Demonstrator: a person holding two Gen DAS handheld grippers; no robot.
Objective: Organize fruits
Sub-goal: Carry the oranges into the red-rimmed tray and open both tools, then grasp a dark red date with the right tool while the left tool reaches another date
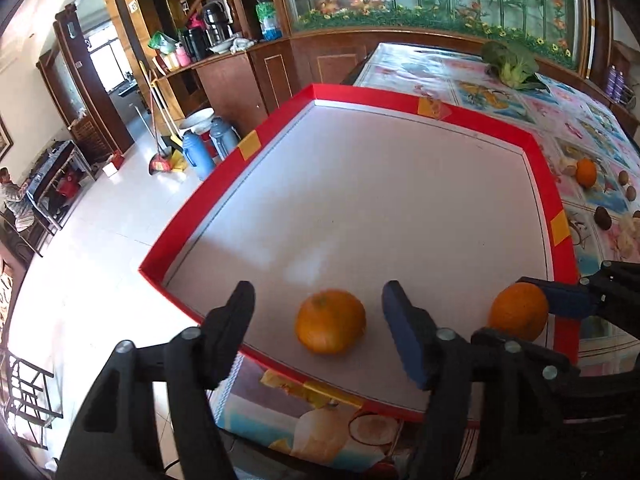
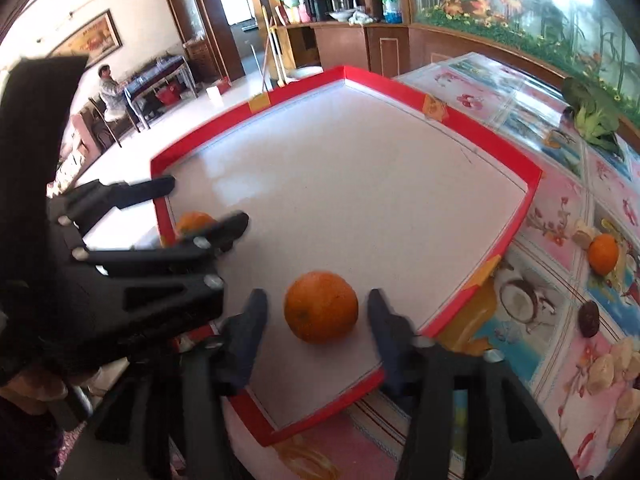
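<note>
Right in front of my left gripper (image 1: 318, 314), an orange (image 1: 331, 321) sits on the tray floor between the fingers, jaws spread wide, pads clear of the skin on both sides, nothing gripped. Same story on my right gripper (image 2: 314, 314): the second orange (image 2: 321, 307) rests between its parted fingers with a gap on each side, so it holds nothing either. Both oranges lie inside the red-rimmed tray (image 1: 540, 160), near its front edge, side by side and apart from each other. The rest of the white tray floor stretches away bare behind them. Past the tray's right rim, out on the patterned tablecloth (image 1: 480, 92), a third orange (image 1: 586, 172) waits, with a few small dark brown fruits (image 1: 603, 217) near it. Further back on the table, a leafy green vegetable (image 1: 512, 65) lies by the far edge, under the wooden cabinet (image 1: 340, 56).
</note>
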